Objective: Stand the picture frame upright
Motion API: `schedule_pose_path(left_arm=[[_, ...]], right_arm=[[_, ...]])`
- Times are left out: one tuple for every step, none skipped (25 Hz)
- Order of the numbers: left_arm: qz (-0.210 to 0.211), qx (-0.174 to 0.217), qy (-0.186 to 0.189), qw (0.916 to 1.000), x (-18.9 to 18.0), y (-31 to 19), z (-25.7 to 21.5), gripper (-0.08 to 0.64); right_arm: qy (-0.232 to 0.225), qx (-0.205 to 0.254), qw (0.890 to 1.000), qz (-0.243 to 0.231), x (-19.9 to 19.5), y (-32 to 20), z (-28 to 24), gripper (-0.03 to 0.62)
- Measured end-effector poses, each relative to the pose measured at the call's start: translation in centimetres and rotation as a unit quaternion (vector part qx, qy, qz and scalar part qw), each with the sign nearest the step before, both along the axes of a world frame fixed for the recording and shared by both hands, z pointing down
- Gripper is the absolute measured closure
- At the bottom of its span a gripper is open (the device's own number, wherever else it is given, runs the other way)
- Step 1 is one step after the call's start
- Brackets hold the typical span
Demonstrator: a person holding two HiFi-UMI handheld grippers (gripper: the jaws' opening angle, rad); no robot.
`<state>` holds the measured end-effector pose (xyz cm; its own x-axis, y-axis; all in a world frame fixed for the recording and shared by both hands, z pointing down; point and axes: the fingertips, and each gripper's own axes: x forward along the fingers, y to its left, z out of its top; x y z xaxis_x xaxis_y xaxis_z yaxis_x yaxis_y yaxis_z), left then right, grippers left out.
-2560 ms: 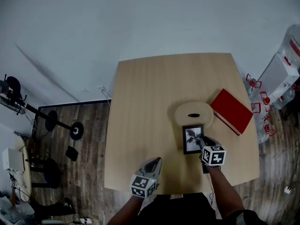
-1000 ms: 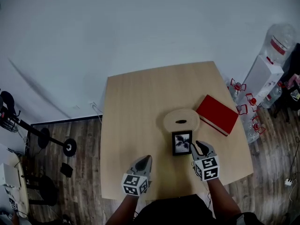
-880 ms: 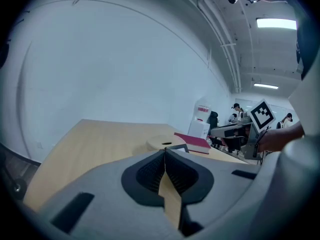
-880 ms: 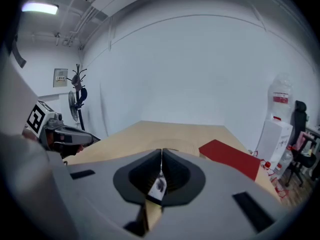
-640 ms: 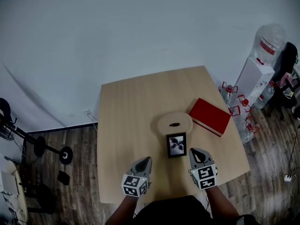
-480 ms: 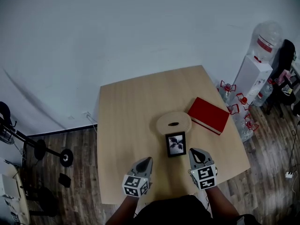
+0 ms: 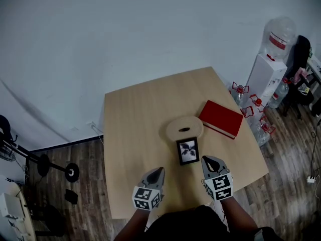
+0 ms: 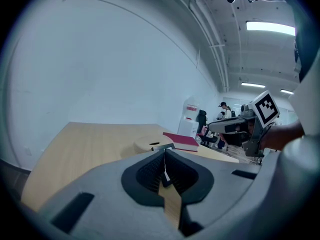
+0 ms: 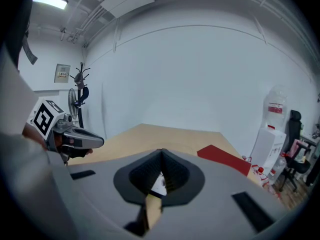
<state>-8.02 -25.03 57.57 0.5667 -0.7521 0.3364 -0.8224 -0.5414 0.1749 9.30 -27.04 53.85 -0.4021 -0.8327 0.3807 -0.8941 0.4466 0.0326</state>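
Even, cool indoor light. Ceiling strip light (image 8: pixel 272 27) glares upper right, left gripper view. Faint diagonal shadow on wall (image 7: pixel 125 29), head view left. Strong fisheye bending, dark corners. Left claw (image 8: pixel 164 156) soft-focus.

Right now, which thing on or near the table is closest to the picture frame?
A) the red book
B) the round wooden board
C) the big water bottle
B: in the head view, the picture frame sits with its far edge right up against the round wooden board, nearer than either of the other choices.
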Motion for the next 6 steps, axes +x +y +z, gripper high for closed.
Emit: schedule_pose_path(left_arm=[[0.001, 0.001, 0.0, 1.0, 0.05, 0.05, -0.03, 0.555], [0.003, 0.002, 0.0, 1.0, 0.06, 0.11, -0.08, 0.555], [0.003, 0.002, 0.001, 1.0, 0.06, 0.17, -0.15, 0.555], [0.004, 0.002, 0.001, 1.0, 0.02, 0.23, -0.23, 0.555], [0.005, 0.003, 0.001, 1.0, -0.02, 0.3, -0.32, 0.555], [0.005, 0.003, 0.002, 1.0, -0.08, 0.37, -0.4, 0.555]], right_arm=[[0.0, 0.001, 1.0, 0.0, -0.02, 0.02, -0.05, 0.583], [0.0, 0.002, 1.0, 0.001, -0.05, 0.04, -0.09, 0.583], [-0.001, 0.002, 1.0, 0.001, -0.08, 0.08, -0.14, 0.583], [-0.001, 0.003, 1.0, 0.001, -0.13, 0.12, -0.2, 0.583], [-0.001, 0.004, 1.0, 0.001, -0.19, 0.16, -0.26, 0.583], [-0.002, 0.004, 1.0, 0.001, -0.25, 0.21, -0.32, 0.583]])
